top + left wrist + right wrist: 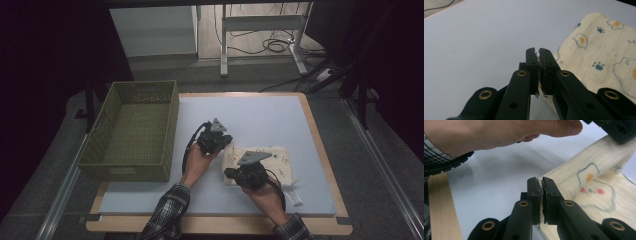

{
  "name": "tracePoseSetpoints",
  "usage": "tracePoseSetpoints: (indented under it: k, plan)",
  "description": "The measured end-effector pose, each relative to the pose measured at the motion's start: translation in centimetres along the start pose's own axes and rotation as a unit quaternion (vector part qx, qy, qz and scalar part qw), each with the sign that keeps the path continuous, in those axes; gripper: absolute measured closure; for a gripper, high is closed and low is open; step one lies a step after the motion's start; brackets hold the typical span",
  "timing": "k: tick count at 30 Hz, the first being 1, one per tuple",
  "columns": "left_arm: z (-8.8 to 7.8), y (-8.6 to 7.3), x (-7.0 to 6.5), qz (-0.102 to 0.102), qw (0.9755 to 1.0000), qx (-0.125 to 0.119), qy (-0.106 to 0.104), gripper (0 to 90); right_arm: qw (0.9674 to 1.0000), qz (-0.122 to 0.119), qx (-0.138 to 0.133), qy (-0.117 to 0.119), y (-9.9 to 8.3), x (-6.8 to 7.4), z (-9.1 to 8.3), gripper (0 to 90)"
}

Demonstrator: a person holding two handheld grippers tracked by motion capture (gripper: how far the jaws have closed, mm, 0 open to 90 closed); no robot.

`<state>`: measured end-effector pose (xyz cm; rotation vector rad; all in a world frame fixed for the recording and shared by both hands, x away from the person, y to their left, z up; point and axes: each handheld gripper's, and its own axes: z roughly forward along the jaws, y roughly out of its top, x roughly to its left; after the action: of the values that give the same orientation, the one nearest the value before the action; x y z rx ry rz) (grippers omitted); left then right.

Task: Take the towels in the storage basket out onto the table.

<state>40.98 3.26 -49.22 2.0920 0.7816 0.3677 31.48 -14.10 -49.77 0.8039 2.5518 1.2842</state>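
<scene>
A cream cloth (272, 160) printed with fried eggs and paw marks lies on the pale blue mat (260, 115), right of centre. My left gripper (226, 144) is at the cloth's far left corner; in the left gripper view its jaws (539, 72) are closed with a sliver of cloth (599, 50) between them. At the near left corner my right gripper (230, 174) is shut on the cloth's edge (584, 177), which rises as a ridge from the gripper's own tips (541, 200) toward the left gripper (619, 130).
An olive green slatted basket (100, 125) stands on the table's left side, close to the left hand (197, 162). A small white strip (295, 195) lies near the front right. A wooden rim (320, 150) borders the mat.
</scene>
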Motion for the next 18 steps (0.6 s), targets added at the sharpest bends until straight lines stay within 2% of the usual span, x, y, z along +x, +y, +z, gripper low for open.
tracePoseSetpoints:
  k: [7, 12, 13, 14, 18]
  plan:
    - [1.9, 1.2, -1.5, 0.012, 0.9998, 0.0, -0.017, 86.4, 0.9998, 0.014, -0.004, -0.016, -1.4, -1.1, -2.1, 85.0]
    - [3.3, 1.9, -2.1, 0.02, 0.9991, 0.0, -0.037, 86.3, 0.9992, 0.03, -0.002, -0.028, -2.5, -1.9, -3.5, 85.0]
    - [3.3, 1.9, -2.1, 0.02, 0.9991, 0.0, -0.037, 86.3, 0.9992, 0.03, -0.002, -0.028, -2.5, -1.9, -3.5, 85.0]
    - [3.9, 2.2, -2.5, 0.028, 0.9988, 0.002, -0.04, 86.3, 0.9987, 0.039, -0.002, -0.032, -3.0, -2.2, -3.9, 85.0]
    - [4.7, 2.6, -2.8, 0.029, 0.9983, 0.002, -0.049, 86.2, 0.998, 0.05, -0.001, -0.039, -3.6, -2.6, -4.7, 85.0]
